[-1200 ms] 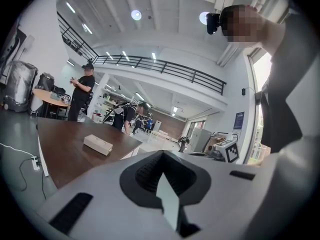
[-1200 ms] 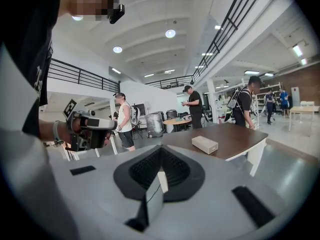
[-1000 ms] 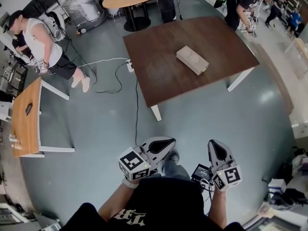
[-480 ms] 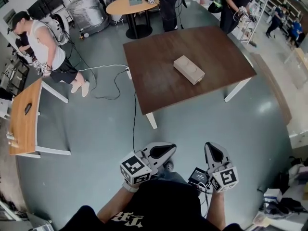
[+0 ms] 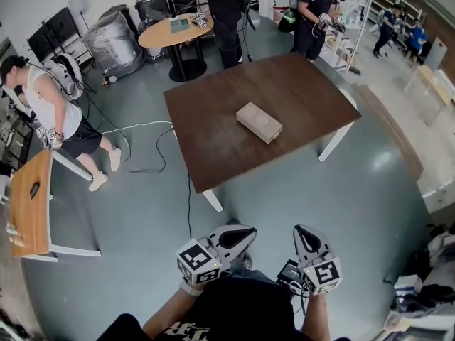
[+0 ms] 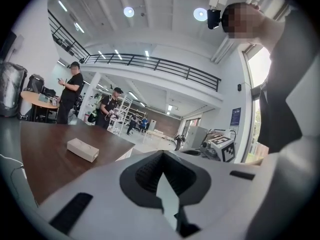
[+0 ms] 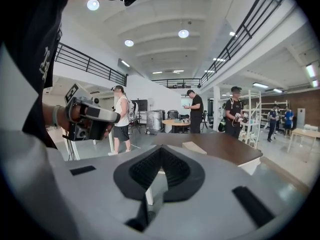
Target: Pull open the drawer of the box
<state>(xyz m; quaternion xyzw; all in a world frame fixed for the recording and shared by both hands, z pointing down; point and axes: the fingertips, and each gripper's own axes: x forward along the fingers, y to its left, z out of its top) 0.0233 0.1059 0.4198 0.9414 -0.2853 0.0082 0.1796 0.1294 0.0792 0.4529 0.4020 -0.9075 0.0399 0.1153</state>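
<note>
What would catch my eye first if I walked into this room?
Probably the big dark brown table in the middle of the grey floor, with one pale box lying alone on it. Next, at the bottom of the head view, the left gripper and right gripper, both shut and empty, well short of the table.

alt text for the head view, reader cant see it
A pale beige rectangular box sits on a dark brown table; nearer the camera, a person holds the left gripper and right gripper, both shut, short of the table.
</note>
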